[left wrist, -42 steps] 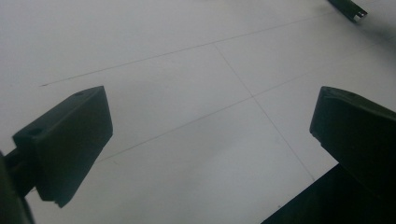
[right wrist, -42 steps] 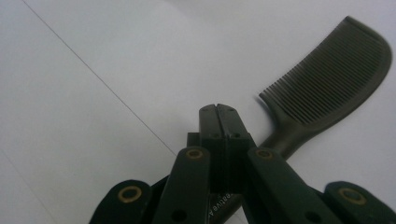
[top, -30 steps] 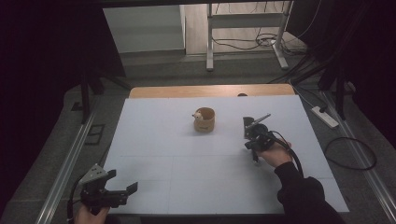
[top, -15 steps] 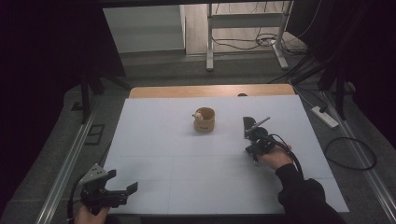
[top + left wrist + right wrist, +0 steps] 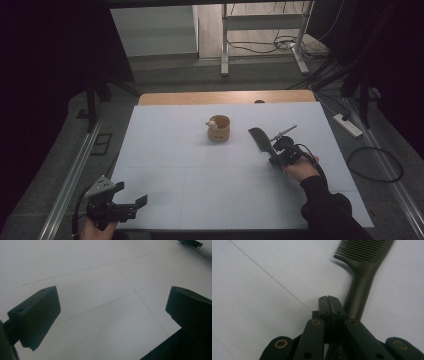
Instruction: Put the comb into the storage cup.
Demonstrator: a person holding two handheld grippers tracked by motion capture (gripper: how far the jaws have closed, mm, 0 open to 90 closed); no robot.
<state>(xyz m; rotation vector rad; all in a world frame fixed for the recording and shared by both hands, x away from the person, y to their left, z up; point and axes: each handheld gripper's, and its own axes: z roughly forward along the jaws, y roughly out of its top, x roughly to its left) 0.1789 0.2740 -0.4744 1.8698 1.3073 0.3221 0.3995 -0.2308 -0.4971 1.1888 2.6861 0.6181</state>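
Right gripper (image 5: pixel 331 300): jaws pressed together, empty, just left of the dark comb (image 5: pixel 362 277) lying right of the wooden cup (image 5: pixel 218 128). Advise opening, then straddling the handle squarely before closing. Left gripper (image 5: pixel 131 196): spread wide, idle, near-left corner.

The right gripper (image 5: pixel 331 305) — jaws pressed together — sits just beside a dark comb's (image 5: pixel 359 277) handle on the white table (image 5: pixel 262 302).
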